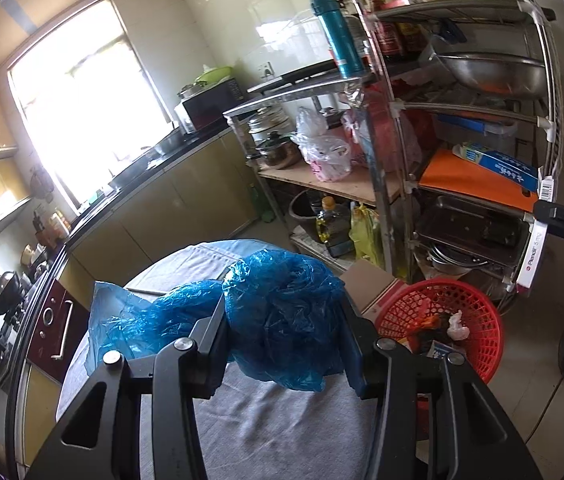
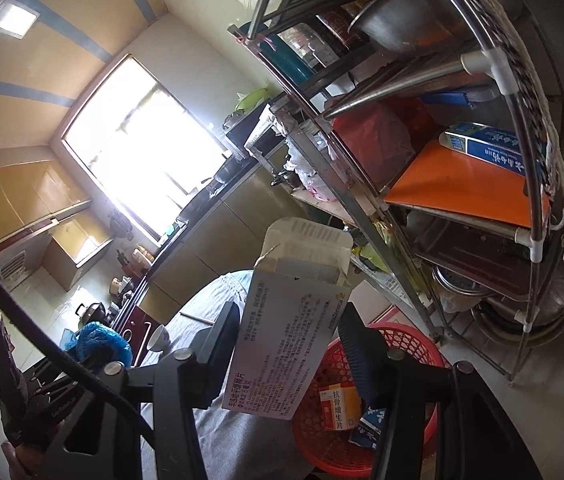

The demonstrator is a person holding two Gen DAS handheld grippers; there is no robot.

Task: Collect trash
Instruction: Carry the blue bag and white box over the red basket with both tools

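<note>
The left gripper (image 1: 282, 328) is closed snugly around a crumpled blue plastic bag (image 1: 282, 312), held above the grey-clothed table (image 1: 274, 432); a loose tail of the bag trails toward nine o'clock. The red basket (image 1: 441, 320), the place for the trash, sits at about three o'clock of that gripper, off the table edge, with scraps already in it. The right gripper (image 2: 289, 344) has its fingers pressed against the sides of an opened white medicine box (image 2: 285, 340), which hangs near the basket's rim, the basket lying toward four o'clock in the right wrist view. The likely trouble: the light film may cling to a finger or drift on release and land on the table or floor, and the box, let go too early, could strike the rim and tumble outside.
</note>
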